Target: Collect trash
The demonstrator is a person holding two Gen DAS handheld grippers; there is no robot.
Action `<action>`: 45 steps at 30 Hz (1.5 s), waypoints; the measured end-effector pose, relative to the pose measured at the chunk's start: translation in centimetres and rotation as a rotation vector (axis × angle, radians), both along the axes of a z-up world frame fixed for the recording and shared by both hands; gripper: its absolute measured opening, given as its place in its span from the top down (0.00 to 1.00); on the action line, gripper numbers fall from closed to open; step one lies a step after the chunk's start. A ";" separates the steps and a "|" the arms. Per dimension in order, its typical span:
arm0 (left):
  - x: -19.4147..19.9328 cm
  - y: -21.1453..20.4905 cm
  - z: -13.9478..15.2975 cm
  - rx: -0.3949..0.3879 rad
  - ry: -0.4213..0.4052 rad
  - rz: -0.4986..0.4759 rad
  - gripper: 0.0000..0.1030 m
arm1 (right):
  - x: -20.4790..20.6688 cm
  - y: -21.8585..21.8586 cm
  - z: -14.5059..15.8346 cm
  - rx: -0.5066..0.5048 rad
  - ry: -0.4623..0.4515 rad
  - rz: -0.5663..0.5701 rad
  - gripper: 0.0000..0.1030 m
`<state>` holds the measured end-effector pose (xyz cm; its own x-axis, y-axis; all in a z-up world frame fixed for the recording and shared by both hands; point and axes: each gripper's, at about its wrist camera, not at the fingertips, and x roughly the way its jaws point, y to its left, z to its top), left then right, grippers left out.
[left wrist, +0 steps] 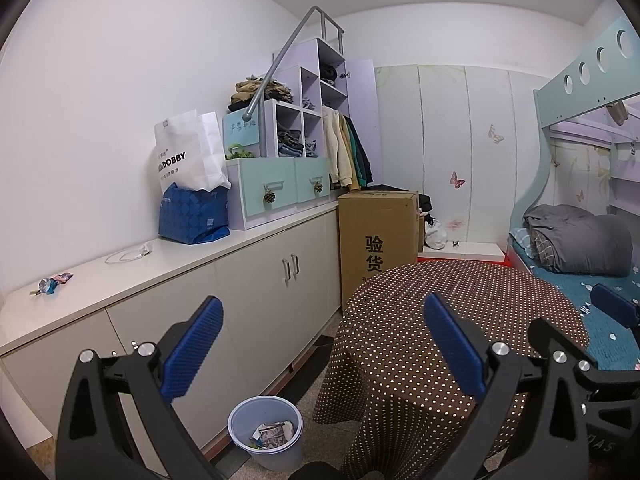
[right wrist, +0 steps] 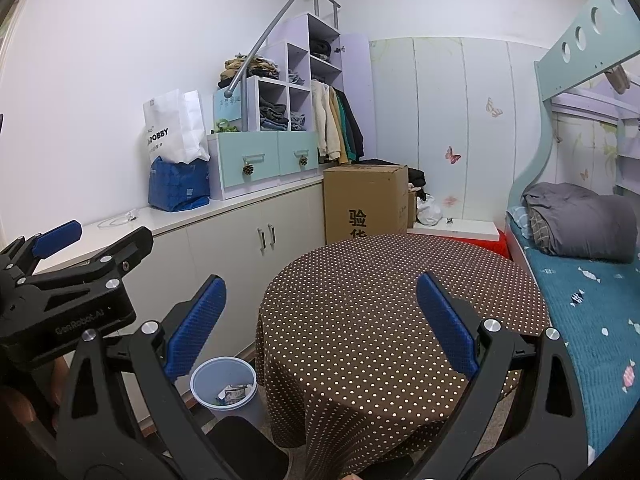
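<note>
A pale blue trash bin [left wrist: 266, 436] [right wrist: 224, 386] stands on the floor between the cabinet and the round table, with crumpled paper inside. A crumpled wrapper [left wrist: 52, 282] lies on the white countertop [left wrist: 132, 276] at the left. A clear plastic scrap [left wrist: 128, 254] [right wrist: 120, 218] lies farther along the counter. My left gripper [left wrist: 322, 346] is open and empty, held above the floor near the bin. My right gripper [right wrist: 320, 324] is open and empty over the table's near edge. The left gripper also shows at the left of the right wrist view.
A round table with a brown dotted cloth [left wrist: 460, 320] [right wrist: 392, 300] fills the middle. A tall cardboard box [left wrist: 376, 236] stands by the cabinet end. A white and a blue bag [left wrist: 192, 208] sit on the counter beside drawers. A bunk bed [right wrist: 580, 280] lies right.
</note>
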<state>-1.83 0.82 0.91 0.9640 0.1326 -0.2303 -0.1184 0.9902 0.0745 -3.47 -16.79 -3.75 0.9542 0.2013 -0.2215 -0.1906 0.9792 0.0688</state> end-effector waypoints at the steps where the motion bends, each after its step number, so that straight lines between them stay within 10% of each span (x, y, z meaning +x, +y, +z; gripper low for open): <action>1: 0.0 0.0 0.0 -0.001 -0.001 0.001 0.04 | 0.0 0.1 0.0 0.000 0.001 0.000 0.09; 45: 0.0 -0.2 -0.1 0.007 0.005 0.006 0.04 | 0.0 0.3 -0.1 -0.003 0.003 0.004 0.09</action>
<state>-1.87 0.57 0.84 0.9622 0.1398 -0.2337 -0.1238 0.9889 0.0818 -3.46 -16.48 -3.85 0.9526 0.2047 -0.2248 -0.1945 0.9786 0.0668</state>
